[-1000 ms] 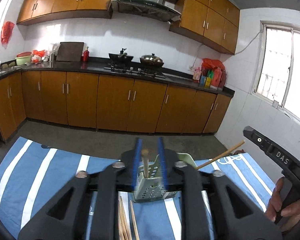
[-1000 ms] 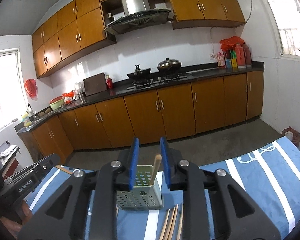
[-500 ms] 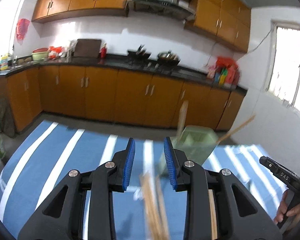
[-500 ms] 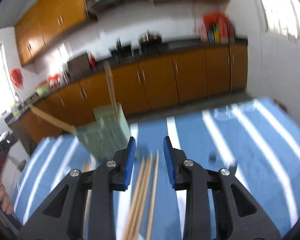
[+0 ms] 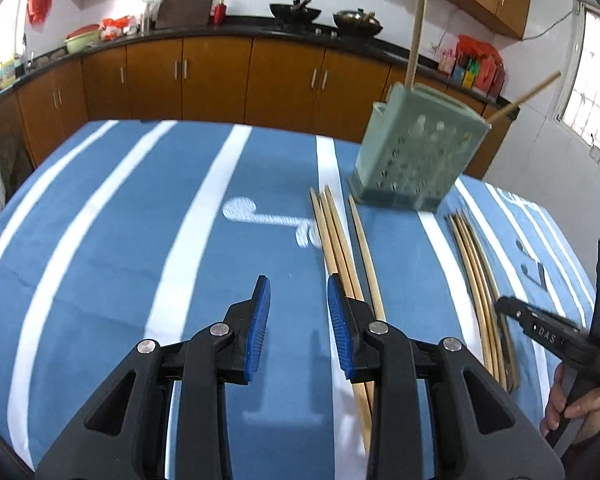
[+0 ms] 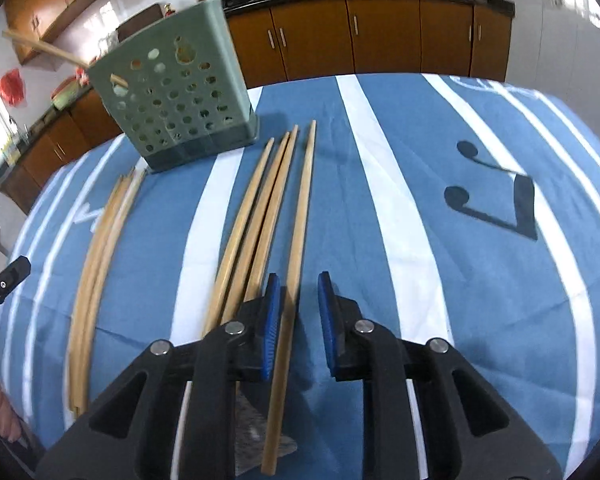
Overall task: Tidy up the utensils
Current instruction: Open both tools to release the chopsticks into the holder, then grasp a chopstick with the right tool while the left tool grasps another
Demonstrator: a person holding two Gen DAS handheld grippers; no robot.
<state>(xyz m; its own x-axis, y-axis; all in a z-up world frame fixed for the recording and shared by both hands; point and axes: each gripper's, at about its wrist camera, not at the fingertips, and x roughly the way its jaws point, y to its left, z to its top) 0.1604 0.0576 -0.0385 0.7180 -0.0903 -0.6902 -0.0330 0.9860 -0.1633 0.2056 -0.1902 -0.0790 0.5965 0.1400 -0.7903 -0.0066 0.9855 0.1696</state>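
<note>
A green perforated utensil holder stands on the blue striped cloth with two wooden chopsticks sticking out of it. Two bunches of chopsticks lie flat in front of it: one and another. My left gripper is open and empty, just left of the first bunch. My right gripper is open, low over the cloth, with a single chopstick lying between its fingers. The right gripper also shows in the left wrist view.
The blue cloth with white stripes covers the table, with a black music-note print. Wooden kitchen cabinets and a dark counter with pans stand behind. A window is on the right.
Both grippers have let go of chopsticks into the holder, opened, and dropped back and down toward the chopsticks lying on the cloth.
</note>
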